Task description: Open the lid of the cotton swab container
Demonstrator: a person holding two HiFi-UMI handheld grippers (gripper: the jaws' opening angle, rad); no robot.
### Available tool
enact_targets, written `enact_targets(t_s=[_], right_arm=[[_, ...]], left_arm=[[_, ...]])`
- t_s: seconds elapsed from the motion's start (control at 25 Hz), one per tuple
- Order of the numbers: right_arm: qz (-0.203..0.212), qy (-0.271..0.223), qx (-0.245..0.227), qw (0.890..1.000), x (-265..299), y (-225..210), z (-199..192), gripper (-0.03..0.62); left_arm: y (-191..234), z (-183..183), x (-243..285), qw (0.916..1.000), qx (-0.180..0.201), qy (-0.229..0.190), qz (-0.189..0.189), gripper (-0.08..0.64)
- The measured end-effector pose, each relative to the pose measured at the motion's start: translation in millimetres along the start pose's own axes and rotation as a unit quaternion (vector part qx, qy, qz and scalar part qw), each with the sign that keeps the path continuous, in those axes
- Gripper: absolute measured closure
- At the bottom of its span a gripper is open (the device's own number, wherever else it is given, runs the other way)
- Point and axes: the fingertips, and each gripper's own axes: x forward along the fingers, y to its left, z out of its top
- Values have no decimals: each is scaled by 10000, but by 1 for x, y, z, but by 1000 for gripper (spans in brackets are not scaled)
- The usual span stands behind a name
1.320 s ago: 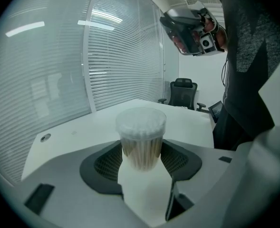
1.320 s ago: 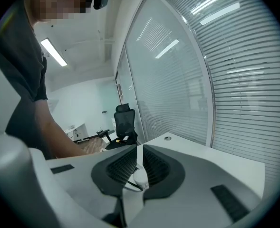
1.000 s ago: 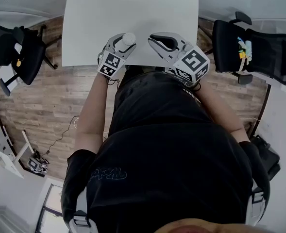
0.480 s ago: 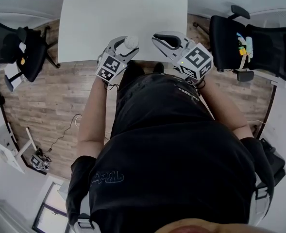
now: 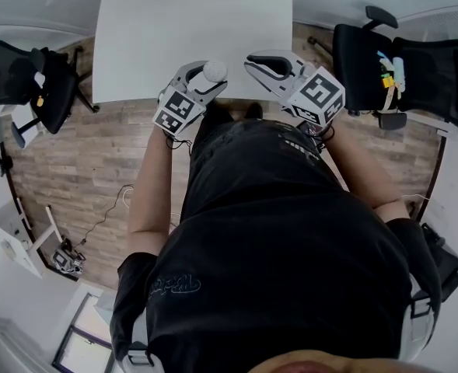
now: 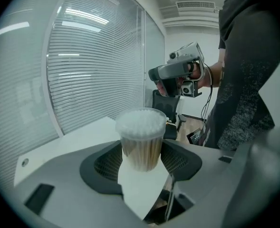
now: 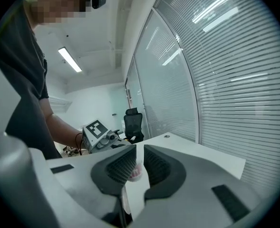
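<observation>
The left tongs (image 6: pixel 140 161) are clamped on the cotton swab container (image 6: pixel 140 129), which stands upright between the pads with white swab tips packed at the top; any lettering on it is too faint to read. The right tongs (image 7: pixel 138 169) are closed, tips just beside the container, with a pale thing bearing blurred reddish marks showing in the slit. The shirt print (image 5: pixel 174 284) is unreadable. Compared with a second ago, both tongs hold the same pose over the white table (image 5: pixel 190 22) edge.
</observation>
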Motion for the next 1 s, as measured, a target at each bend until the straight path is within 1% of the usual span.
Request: enact_targets(t_s=[0.04, 0.12, 0.2, 0.44, 0.6, 0.72, 0.84, 1.0], right_arm=[[70, 20, -49, 10000, -1, 2, 2, 551], [237, 104, -166, 9995, -1, 5, 5, 485], [380, 174, -258, 9988, -3, 9, 8, 453], [697, 183, -487, 9962, -7, 16, 26, 403], [978, 254, -578, 9932, -10, 23, 26, 377], [1128, 349, -660, 9908, -7, 31, 23, 368], [1211, 426, -723, 9891, -5, 38, 20, 361], [1188, 580, -977, 9864, -4, 44, 13, 352]], left_arm=[[-2, 6, -1, 10000, -33, -40, -54, 298], [-5, 19, -3, 9998, -79, -119, -161, 298], [-12, 30, -4, 9996, -24, -141, -246, 298], [-28, 50, -8, 9979, 230, -92, -600, 298], [-39, 54, -4, 9960, 367, -1, -813, 298], [-45, 57, -4, 9951, 398, -7, -905, 298], [-50, 59, -2, 9940, 460, 33, -996, 298], [-59, 65, -2, 9924, 632, 78, -1048, 298]])
